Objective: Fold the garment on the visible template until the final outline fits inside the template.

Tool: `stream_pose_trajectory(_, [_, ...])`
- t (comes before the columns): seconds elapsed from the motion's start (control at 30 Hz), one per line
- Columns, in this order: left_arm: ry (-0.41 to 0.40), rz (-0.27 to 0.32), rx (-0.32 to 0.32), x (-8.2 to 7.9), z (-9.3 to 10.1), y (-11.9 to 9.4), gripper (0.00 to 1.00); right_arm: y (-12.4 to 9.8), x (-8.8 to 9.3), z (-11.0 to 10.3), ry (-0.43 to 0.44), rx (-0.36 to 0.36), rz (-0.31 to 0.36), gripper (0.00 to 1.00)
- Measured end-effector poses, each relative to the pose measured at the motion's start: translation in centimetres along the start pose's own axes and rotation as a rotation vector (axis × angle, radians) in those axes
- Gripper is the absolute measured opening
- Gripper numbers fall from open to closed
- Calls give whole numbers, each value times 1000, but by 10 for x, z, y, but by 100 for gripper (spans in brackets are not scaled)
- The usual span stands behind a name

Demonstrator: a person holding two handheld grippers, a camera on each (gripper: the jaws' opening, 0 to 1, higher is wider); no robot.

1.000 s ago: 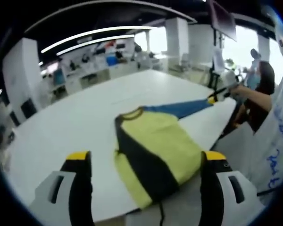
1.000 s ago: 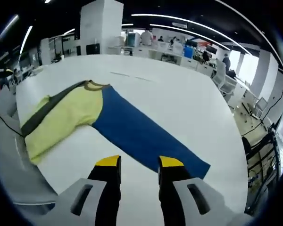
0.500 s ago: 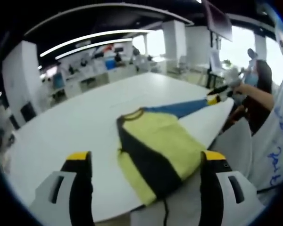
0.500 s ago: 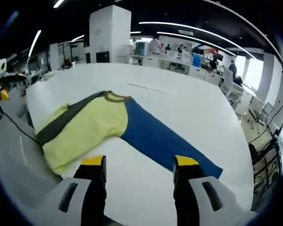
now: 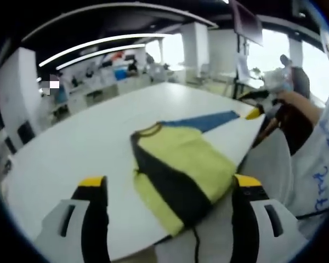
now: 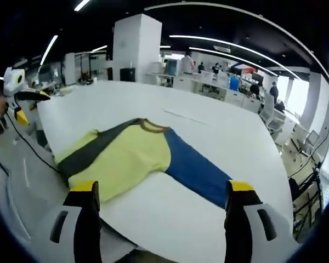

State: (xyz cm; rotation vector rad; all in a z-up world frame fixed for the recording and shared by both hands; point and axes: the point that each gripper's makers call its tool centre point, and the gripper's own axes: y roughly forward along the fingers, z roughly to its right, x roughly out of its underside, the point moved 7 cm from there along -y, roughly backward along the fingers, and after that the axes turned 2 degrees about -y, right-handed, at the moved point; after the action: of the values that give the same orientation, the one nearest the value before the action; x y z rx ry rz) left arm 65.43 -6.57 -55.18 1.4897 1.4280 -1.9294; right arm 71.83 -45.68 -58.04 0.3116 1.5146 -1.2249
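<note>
The garment point(image 6: 129, 159), a yellow top with a dark band along one side and one blue sleeve point(image 6: 194, 172), is laid flat on the white table point(image 6: 208, 131), close to the table's near edge. The body appears already doubled over on itself, judging by the dark band running across the yellow panel, while the blue sleeve is left stretched out straight to one side; this is judged to be the part yet to be folded in. No outline of a template can be made out on the table surface in either view, so whether the cloth fits within it cannot be told. In the left gripper view the garment point(image 5: 178, 170) is seen from its hem end, with the blue sleeve point(image 5: 200, 121) reaching away toward the right gripper point(image 5: 256, 111), which is held in a hand near the sleeve's cuff, just off the table edge. The left gripper point(image 5: 167, 189) is held back from the cloth with its jaws spread wide and nothing between them. The right gripper point(image 6: 163, 194) is likewise spread wide, empty, and is held above the table edge without contact with the fabric. Both are judged to be poised between grasps.
</note>
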Motion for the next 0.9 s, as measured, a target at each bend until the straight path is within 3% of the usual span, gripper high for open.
stream_pose_trajectory(0.2, [5, -19, 28, 5, -7, 4, 88, -3, -8, -17, -15, -17, 20, 100])
stream_pose_trajectory(0.33, [-2, -43, 40, 8, -10, 8, 80, -8, -15, -28, -27, -18, 45, 100])
stream_pose_trajectory(0.43, [1, -57, 39, 12, -10, 12, 85, -11, -19, -32, 1, -52, 96, 100])
stream_pose_trajectory(0.67, [-44, -98, 85, 24, -1, 23, 81, -17, -19, -44, -14, -51, 91, 100])
stream_pose_trajectory(0.9, [-68, -194, 88, 43, 5, 38, 78, -26, -19, -47, 27, -53, 129, 100])
